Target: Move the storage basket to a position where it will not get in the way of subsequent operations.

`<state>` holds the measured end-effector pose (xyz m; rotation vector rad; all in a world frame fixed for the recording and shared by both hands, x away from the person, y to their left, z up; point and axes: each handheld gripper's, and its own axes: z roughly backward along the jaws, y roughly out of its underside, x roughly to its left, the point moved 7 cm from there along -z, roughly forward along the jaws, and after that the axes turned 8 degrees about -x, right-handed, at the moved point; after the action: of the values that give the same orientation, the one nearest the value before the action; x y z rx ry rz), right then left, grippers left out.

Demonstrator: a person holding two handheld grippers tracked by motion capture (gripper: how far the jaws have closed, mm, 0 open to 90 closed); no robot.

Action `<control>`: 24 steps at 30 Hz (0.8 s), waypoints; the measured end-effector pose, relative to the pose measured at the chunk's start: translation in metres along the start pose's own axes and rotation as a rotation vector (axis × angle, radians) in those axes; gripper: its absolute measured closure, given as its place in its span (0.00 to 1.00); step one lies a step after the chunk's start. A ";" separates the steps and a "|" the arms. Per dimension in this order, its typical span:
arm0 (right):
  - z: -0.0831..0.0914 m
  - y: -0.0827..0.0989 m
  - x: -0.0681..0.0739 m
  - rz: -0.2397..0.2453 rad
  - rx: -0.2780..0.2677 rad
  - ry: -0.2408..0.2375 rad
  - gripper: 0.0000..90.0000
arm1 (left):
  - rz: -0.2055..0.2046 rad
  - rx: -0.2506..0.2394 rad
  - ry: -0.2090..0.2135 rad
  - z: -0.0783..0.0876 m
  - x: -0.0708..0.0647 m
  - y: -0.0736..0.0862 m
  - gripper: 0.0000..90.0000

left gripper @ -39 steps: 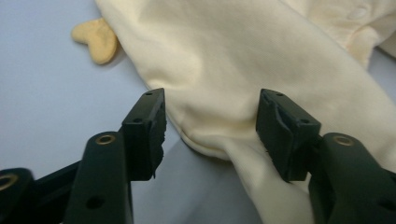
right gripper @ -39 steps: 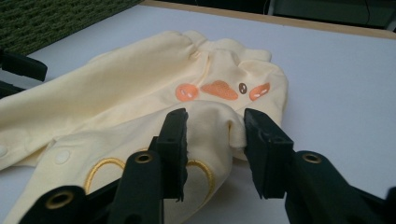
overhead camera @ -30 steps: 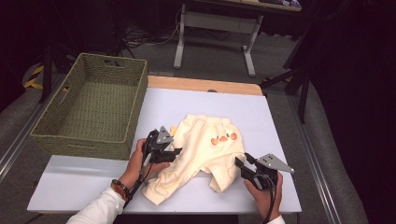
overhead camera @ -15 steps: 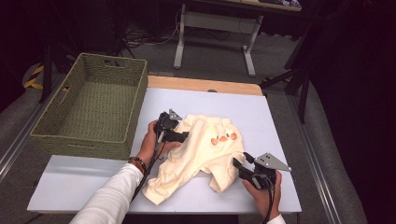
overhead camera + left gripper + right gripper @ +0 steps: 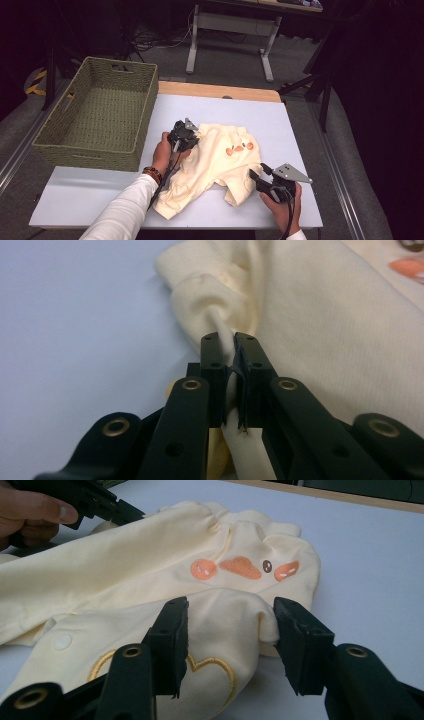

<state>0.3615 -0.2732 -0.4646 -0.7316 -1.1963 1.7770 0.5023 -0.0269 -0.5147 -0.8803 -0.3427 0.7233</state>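
A cream baby garment with an orange duck face lies crumpled on the white table. At its far left corner, my left gripper has just been closing. In the left gripper view it is shut on a pinched fold of the cream cloth. In the right gripper view, the left gripper shows at the top left, held by a hand. My right gripper sits at the garment's near right end. Its jaws stand apart astride a bulge of the garment, so it is open.
A woven green basket stands on the table's left side, close to the left hand. A wooden strip runs along the table's far edge. Behind it, desk legs stand on the dark floor.
The left hand has moved away from me along the garment's left edge to its far corner, and its jaws have closed on the cloth. The right gripper has stayed in place.
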 end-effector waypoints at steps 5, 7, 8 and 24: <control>0.001 -0.002 -0.002 -0.013 -0.014 0.009 0.52 | 0.084 -0.017 -0.129 0.009 0.023 0.005 0.93; 0.002 -0.003 -0.002 -0.007 -0.020 0.009 0.51 | 0.090 -0.014 -0.137 0.010 0.024 0.005 0.93; 0.003 -0.004 -0.002 -0.008 -0.025 0.011 0.51 | 0.095 -0.007 -0.171 0.013 0.029 0.006 0.93; 0.012 -0.005 -0.014 -0.027 -0.038 0.038 0.51 | 0.210 -0.056 -0.310 0.035 0.056 0.001 0.83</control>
<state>0.3601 -0.2903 -0.4558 -0.7641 -1.2119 1.7148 0.5230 0.0328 -0.4955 -0.8652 -0.5537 1.0529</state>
